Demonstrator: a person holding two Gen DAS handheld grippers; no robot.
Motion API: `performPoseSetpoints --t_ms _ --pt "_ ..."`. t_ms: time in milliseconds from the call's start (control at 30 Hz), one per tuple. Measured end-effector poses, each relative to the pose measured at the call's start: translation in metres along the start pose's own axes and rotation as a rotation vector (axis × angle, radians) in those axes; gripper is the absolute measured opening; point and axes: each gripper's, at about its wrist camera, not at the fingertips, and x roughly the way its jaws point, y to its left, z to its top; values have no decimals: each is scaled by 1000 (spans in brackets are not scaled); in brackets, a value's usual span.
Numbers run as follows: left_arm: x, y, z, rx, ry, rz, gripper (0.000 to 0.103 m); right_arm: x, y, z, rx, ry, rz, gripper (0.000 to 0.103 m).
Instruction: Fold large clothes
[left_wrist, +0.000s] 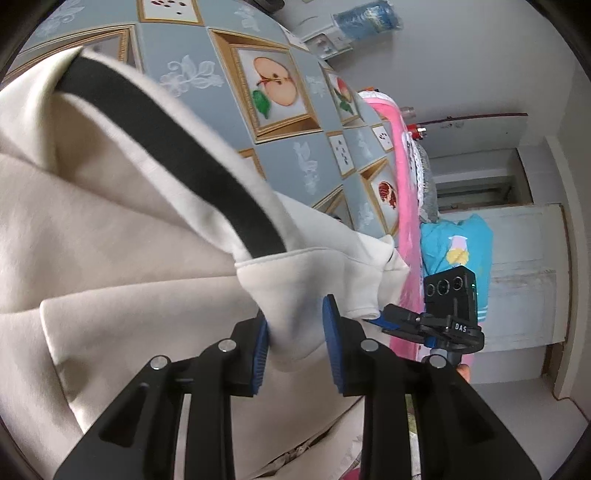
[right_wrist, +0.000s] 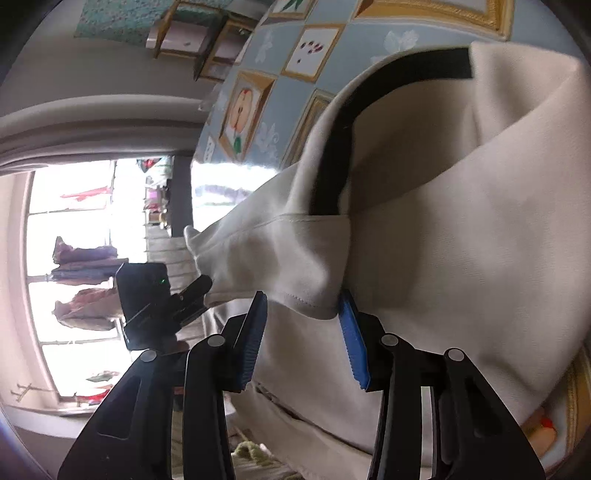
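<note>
The cream garment (left_wrist: 110, 229) – soft, matte fleece with a curving black band (left_wrist: 173, 162) – lies bunched on the fruit-print tablecloth (left_wrist: 280, 92). The left gripper (left_wrist: 295, 339) clamps a stitched hem fold at six o'clock; the right gripper (right_wrist: 303, 332) pinches another fold likewise.

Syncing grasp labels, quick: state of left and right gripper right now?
Left gripper: closed on a fold of the cream garment.
Right gripper: closed on the same garment's hem edge, cloth bunched between its fingers.
</note>
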Motion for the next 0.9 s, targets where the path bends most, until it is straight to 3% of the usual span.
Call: performPoseSetpoints --t_ms 133,200,367,467,600,667,800,900 --pt "7 3 3 2 44 -5 26 3 1 -1 -32 15 -13 19" --pt "9 1 6 27 39 34 15 4 2 2 -49 7 -38 13" --pt "8 -22 32 168 -56 164 7 1 28 22 -147 -77 -157 10" --pt "14 -29 60 194 -114 233 6 0 37 44 -143 -126 -163 9" --pt "31 -30 72 250 -105 320 6 5 44 62 -166 -152 -206 9" --pt "29 -30 67 292 -100 327 6 8 43 58 -194 -120 -222 9" --pt "15 -29 49 347 -70 272 6 18 39 40 -278 -51 -306 9" --pt "11 -33 39 386 -51 248 7 24 42 32 -336 -43 -354 9"
